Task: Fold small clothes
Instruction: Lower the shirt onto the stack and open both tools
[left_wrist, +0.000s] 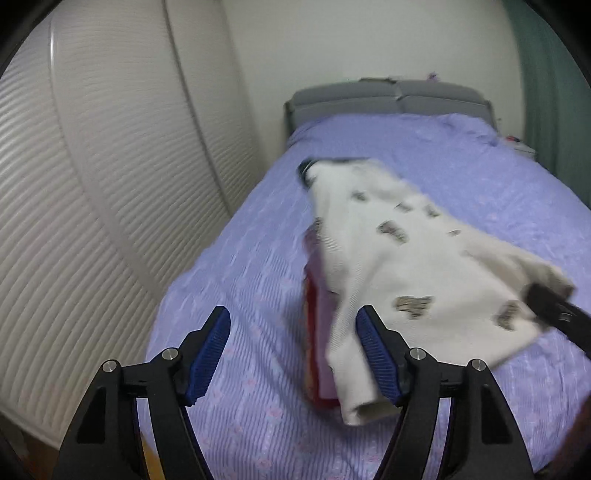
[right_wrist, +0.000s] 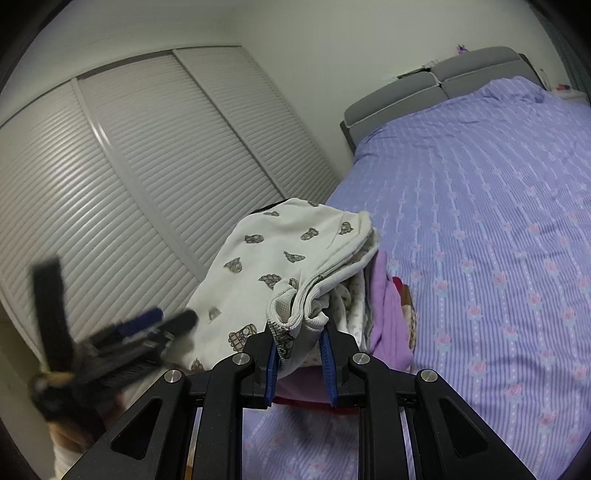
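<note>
While the cream garment (right_wrist: 280, 254) with the little brown prints is draped over a stack of folded clothes (right_wrist: 388, 317) near the foot end of the bed (right_wrist: 498, 221), one bunched hem of it is pinched in the right hand-held gripper (right_wrist: 299, 350), whose blue pads are clamped tight on the fabric. From the left wrist view the same garment (left_wrist: 399, 266) spreads out across the purple flowered bedspread (left_wrist: 240, 277), with a red and pink layer of the stack (left_wrist: 314, 332) peeking out underneath its left edge.

The left hand-held gripper (left_wrist: 291, 354) is released, jaws standing wide with nothing pressed between the pads; one pad sits right next to the garment's hanging end, but whether it's actually touching is hard to say. In the right wrist view that gripper shows up as a blur at lower left (right_wrist: 140, 332). Behind everything there's a grey padded headboard (left_wrist: 388, 99) and white louvered closet doors (right_wrist: 129, 166) along the side of the bed.
</note>
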